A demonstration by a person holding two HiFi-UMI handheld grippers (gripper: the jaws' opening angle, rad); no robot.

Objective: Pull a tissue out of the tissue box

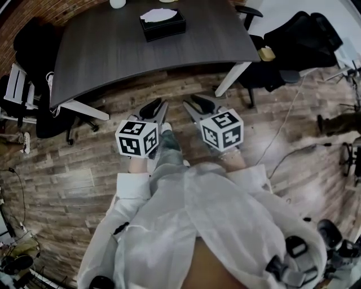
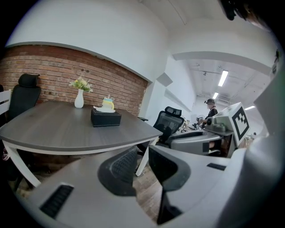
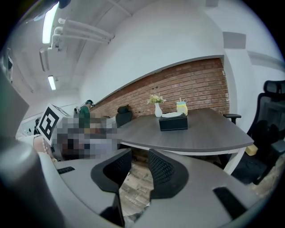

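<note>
- Left gripper (image 1: 158,108): jaws apart, nothing between them; held over the wooden floor (image 1: 73,186), short of the table.
- Tissue box (image 1: 163,25): black, on the far part of the grey table (image 1: 113,56); white tissue (image 1: 159,14) protruding from its top.
- Right gripper (image 1: 193,104): jaws apart, empty; just beside the left gripper.

Head cam steeply down — gripper views share far table (image 1: 113,51).

No readable text or labels (none anywhere)
</note>
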